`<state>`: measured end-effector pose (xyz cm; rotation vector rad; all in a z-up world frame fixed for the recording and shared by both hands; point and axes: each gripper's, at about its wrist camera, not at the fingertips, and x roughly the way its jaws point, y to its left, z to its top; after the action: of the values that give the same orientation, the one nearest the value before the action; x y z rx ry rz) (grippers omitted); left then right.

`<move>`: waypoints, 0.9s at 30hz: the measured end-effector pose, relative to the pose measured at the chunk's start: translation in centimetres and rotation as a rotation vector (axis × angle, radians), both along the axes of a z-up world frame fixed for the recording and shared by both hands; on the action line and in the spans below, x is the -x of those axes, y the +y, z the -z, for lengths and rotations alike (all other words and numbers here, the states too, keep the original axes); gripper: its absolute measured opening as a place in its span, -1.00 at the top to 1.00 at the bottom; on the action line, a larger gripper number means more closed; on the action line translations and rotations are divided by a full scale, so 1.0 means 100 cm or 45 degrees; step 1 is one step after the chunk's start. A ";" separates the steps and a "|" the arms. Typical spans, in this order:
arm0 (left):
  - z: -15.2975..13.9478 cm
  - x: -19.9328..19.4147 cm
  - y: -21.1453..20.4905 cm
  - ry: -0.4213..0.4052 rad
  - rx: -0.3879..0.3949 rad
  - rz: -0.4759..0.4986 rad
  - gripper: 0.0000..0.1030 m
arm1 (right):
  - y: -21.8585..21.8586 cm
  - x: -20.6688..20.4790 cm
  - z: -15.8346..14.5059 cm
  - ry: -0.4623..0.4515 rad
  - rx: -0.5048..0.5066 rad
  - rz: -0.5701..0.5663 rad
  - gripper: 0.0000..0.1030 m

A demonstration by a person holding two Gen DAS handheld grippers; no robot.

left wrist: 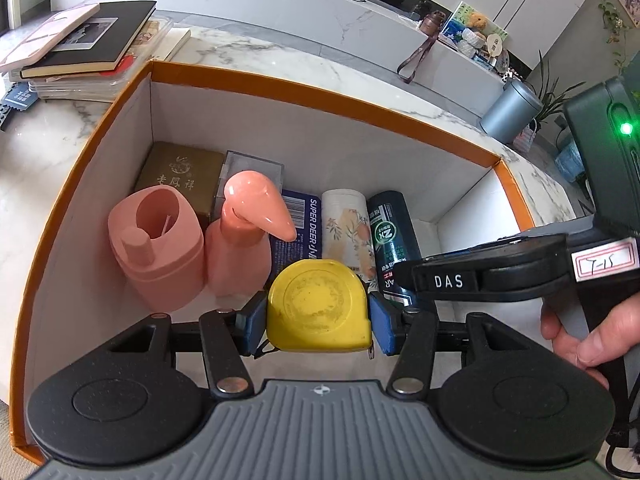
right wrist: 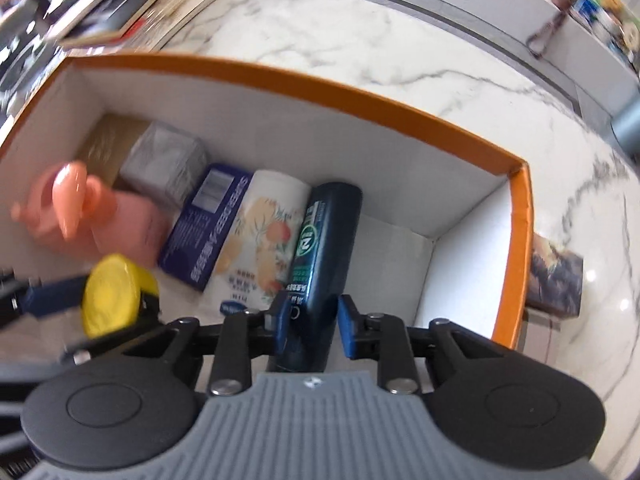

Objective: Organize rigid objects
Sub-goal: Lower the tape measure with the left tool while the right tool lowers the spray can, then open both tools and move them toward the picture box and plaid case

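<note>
My left gripper (left wrist: 318, 316) is shut on a yellow tape measure (left wrist: 318, 304) and holds it inside the orange-rimmed white box (left wrist: 320, 92). My right gripper (right wrist: 312, 320) straddles a dark green bottle (right wrist: 324, 236) lying in the same box (right wrist: 360, 104); its blue pads (right wrist: 348, 328) stand slightly apart from the bottle, so it looks open. In the left wrist view the bottle (left wrist: 390, 232) lies beside a floral white tube (left wrist: 348, 228), a navy box (left wrist: 300, 220), a pink spray bottle (left wrist: 244, 240) and a pink holder (left wrist: 160, 248). The tape measure also shows in the right wrist view (right wrist: 114, 292).
A brown box (left wrist: 180, 176) and a clear case (left wrist: 252, 172) sit at the box's back left. Stacked books (left wrist: 80, 44) lie on the marble counter at left. A grey canister (left wrist: 510, 108) stands at right. A small patterned box (right wrist: 556, 276) sits just outside the box's right wall.
</note>
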<state>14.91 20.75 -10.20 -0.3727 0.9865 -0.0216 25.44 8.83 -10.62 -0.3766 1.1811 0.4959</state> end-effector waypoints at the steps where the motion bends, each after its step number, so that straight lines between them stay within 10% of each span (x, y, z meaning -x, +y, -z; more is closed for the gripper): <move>1: 0.000 0.000 0.000 0.000 -0.001 0.000 -0.18 | -0.002 0.000 0.000 0.004 -0.009 0.008 0.48; 13: -0.009 -0.003 -0.008 -0.030 0.027 0.026 -0.18 | -0.020 0.023 -0.039 -0.196 -0.083 -0.053 0.46; 21: -0.019 -0.030 -0.033 -0.051 0.041 0.102 -0.18 | -0.087 0.038 -0.077 -0.482 -0.245 0.220 0.31; 27: -0.013 -0.072 -0.069 -0.023 -0.016 0.191 -0.18 | -0.136 0.029 -0.078 -0.463 -0.295 0.446 0.30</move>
<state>22.14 13.81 -8.90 -0.2859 0.9949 -0.1544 22.58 -4.78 -2.83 -0.0507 0.8021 0.2405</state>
